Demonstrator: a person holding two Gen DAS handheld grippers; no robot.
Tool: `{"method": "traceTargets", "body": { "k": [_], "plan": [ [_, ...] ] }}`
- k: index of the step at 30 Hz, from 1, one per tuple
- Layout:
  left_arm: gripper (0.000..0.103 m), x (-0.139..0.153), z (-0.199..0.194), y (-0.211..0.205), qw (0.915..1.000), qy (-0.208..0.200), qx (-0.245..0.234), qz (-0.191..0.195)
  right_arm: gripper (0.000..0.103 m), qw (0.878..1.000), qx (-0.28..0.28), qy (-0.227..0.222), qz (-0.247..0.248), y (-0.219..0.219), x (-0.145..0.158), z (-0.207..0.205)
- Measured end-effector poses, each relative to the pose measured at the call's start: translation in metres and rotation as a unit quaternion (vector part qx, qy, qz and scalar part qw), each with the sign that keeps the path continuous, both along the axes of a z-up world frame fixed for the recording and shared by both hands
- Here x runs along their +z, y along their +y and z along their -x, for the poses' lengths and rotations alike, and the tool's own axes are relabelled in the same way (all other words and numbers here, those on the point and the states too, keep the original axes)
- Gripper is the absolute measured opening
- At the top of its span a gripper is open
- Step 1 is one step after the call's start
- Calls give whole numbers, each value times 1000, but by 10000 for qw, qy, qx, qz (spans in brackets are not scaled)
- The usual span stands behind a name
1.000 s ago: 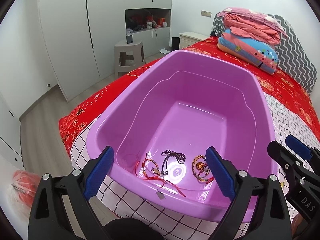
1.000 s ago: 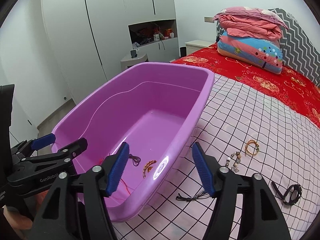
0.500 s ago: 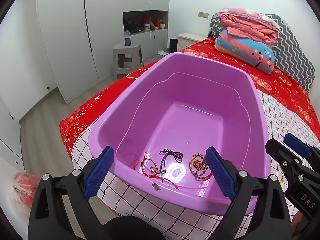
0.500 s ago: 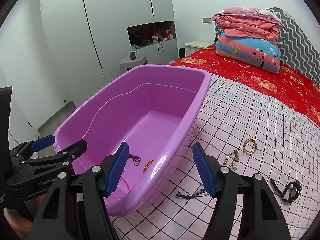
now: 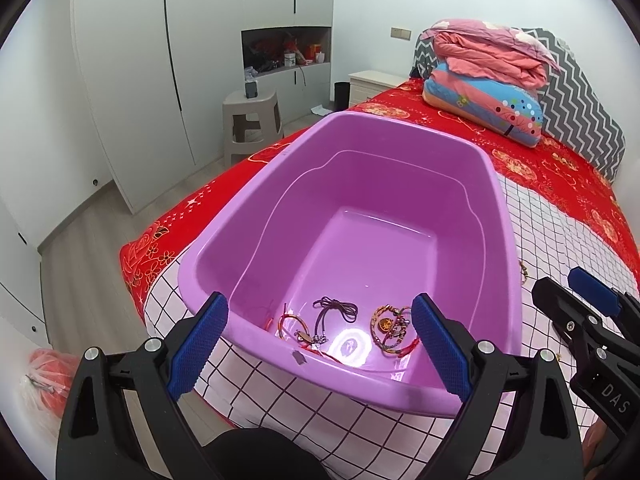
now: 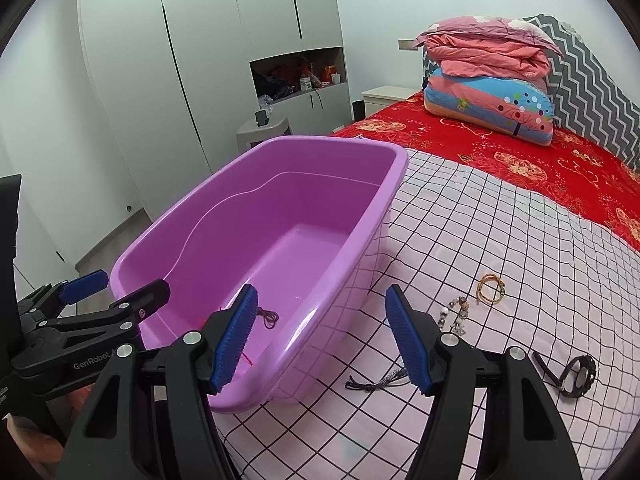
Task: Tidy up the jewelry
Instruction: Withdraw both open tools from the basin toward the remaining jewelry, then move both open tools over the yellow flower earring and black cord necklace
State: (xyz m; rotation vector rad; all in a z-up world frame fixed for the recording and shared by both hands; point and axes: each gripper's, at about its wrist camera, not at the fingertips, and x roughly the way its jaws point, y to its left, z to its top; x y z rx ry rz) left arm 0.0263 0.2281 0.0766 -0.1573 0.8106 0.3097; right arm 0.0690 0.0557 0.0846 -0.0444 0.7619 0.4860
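A purple plastic tub [image 5: 502,216] sits on a pink checked cloth [image 6: 500,224] on the bed. Inside it lie a red cord bracelet [image 5: 292,326], a dark cord [image 5: 334,310] and a gold, many-coloured bracelet [image 5: 390,328]. On the cloth to the right of the tub [image 6: 392,168] lie a gold bracelet [image 6: 491,294], a beaded bracelet [image 6: 452,316], a black tasselled cord [image 6: 374,383] and a black band [image 6: 578,374]. My left gripper [image 5: 318,310] hangs open over the tub's near end, holding nothing. My right gripper [image 6: 320,300] is open and holds nothing above the tub's right rim.
Folded quilts and a zigzag pillow [image 5: 488,76] are stacked at the head of the red bedspread. A grey stool [image 5: 252,120] and white wardrobes stand beyond the bed's left side. A red bag [image 5: 48,376] lies on the floor at lower left.
The left view has drawn back slightly, so the tub looks a little smaller. Both grippers' jaws stand as before, and no jewelry has moved.
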Motion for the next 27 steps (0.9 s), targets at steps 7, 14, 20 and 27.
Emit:
{"method": "traceTargets", "body": {
  "k": [7, 14, 20, 27],
  "plan": [
    [91, 2, 3, -14, 9999, -10, -128, -47, 64, 9999, -109, -42, -55, -14, 2, 6],
    [91, 4, 6, -30, 9995, -14, -296, -85, 64, 9996, -237, -70, -150, -35, 5, 11],
    [91, 4, 5, -47, 9989, 31, -436, -146, 64, 9992, -360, -37, -185, -55, 1, 16],
    [91, 4, 6, -69, 9979, 70, -604, -227, 64, 9979, -573, -17, -309, -83, -2, 22]
  ]
}}
